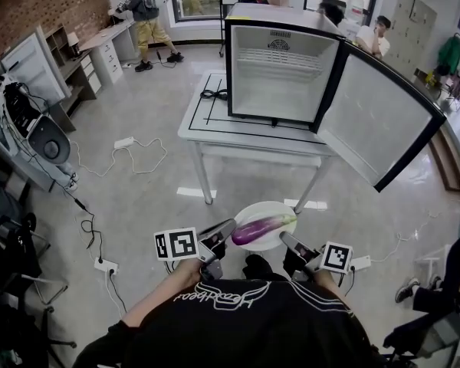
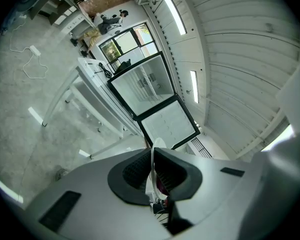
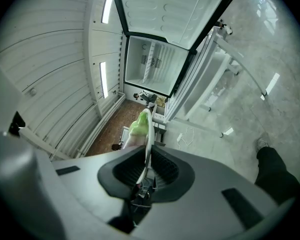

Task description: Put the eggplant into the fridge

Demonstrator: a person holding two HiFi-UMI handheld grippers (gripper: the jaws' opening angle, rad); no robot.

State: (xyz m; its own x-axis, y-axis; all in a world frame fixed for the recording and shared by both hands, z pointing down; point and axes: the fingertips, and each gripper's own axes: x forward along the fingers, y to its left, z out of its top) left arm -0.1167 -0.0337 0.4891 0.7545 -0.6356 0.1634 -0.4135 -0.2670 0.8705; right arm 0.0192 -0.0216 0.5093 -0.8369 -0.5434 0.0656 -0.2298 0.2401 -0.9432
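A purple eggplant (image 1: 262, 228) with a green stem lies on a white plate (image 1: 254, 244) held in front of me, above the floor. My left gripper (image 1: 228, 229) is shut on the plate's left rim and my right gripper (image 1: 285, 239) on its right rim. In the left gripper view the plate's thin edge (image 2: 152, 156) runs between the pads of that gripper (image 2: 152, 168), with a bit of purple eggplant (image 2: 161, 186) behind. The right gripper view shows that gripper (image 3: 146, 165) pinching the plate rim (image 3: 148, 136), the eggplant's green stem (image 3: 139, 126) above it. The fridge (image 1: 280, 71) stands ahead, empty, with its door (image 1: 377, 121) swung open to the right.
The fridge sits on a white table (image 1: 207, 125) with a black cable (image 1: 214, 93) on it. Cords and a power strip (image 1: 123, 142) lie on the floor at left, by desks (image 1: 100, 48). People stand behind the fridge. A person's shoe (image 1: 409, 290) is at the right.
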